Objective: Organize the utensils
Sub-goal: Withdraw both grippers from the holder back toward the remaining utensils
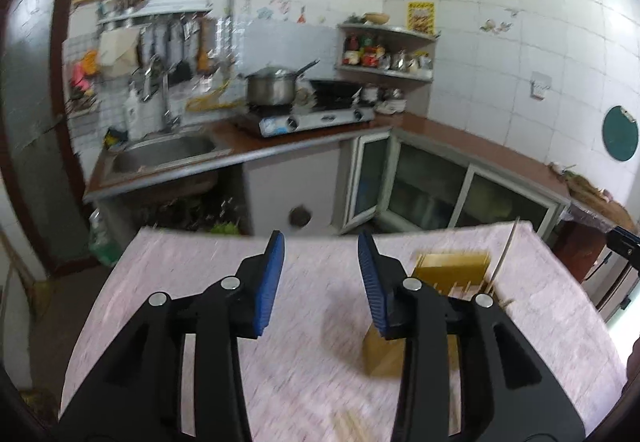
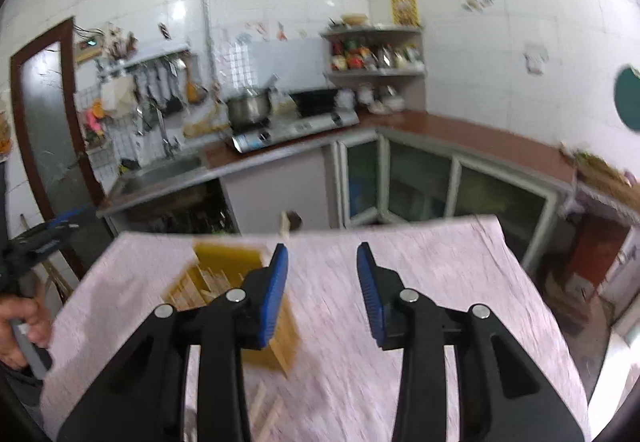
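Observation:
A wooden utensil holder (image 1: pixel 452 268) with slotted compartments stands on the table (image 1: pixel 200 262), which has a pink cloth. It lies partly behind the right finger of my left gripper (image 1: pixel 321 242). That gripper hovers over the cloth, open, with nothing between its blue pads. In the right wrist view the same holder (image 2: pixel 224 266) sits to the left of my right gripper (image 2: pixel 322 250), which is also open and empty. A thin stick (image 1: pixel 505 250) stands up from the holder. Pale wooden sticks (image 2: pixel 266 408) lie blurred on the cloth near the front edge.
Beyond the table's far edge runs an L-shaped kitchen counter (image 1: pixel 460 134) with a sink (image 1: pixel 164 154), a gas stove carrying a steel pot (image 1: pixel 270 88), and glass-door cabinets (image 1: pixel 432 186) below. A brown-framed door (image 1: pixel 36 114) is at the left. A hand (image 2: pixel 20 326) holds the other gripper's handle.

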Demonstrator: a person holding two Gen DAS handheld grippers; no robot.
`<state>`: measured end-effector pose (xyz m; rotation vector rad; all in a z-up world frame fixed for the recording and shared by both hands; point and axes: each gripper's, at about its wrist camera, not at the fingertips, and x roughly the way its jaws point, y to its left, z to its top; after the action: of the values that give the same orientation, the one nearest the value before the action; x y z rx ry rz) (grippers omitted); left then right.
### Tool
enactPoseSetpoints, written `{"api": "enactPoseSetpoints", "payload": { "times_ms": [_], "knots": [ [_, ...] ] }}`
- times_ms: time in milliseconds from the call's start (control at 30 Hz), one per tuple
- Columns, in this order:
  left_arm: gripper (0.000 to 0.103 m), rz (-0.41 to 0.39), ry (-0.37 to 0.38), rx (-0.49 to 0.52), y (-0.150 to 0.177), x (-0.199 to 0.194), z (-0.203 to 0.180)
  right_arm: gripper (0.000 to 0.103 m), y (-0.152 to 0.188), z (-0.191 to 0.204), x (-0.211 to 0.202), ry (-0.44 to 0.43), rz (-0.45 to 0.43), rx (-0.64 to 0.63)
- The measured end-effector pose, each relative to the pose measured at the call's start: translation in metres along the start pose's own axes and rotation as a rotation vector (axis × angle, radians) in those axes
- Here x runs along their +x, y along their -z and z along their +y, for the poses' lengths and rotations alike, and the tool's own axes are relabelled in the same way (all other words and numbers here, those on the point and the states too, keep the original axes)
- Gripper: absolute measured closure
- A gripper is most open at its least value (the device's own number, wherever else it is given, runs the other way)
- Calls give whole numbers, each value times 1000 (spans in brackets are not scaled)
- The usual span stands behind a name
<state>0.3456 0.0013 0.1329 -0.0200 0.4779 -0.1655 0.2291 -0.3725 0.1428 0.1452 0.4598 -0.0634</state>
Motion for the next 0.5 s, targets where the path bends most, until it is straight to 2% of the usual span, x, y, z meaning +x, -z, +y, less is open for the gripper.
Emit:
{"api": "enactPoseSetpoints", "payload": {
  "times_ms": [67, 167, 333, 400, 500],
  "knots": [
    [65, 22, -28, 4, 24, -8, 8, 67, 24, -13, -1, 29, 40, 19],
    [64, 76, -56, -5, 77, -23, 22, 67, 71, -27, -6, 74, 100, 38],
    [63, 138, -55, -35, 138, -51, 24, 67, 135, -35, -25, 61, 176, 74],
    [54, 142, -53, -46, 157, -67, 19, 66, 151, -35, -36, 51, 186, 79],
    [52, 142, -41, -55, 178, -87, 14, 58, 171, -34, -53, 36, 187, 78]
  ]
}}
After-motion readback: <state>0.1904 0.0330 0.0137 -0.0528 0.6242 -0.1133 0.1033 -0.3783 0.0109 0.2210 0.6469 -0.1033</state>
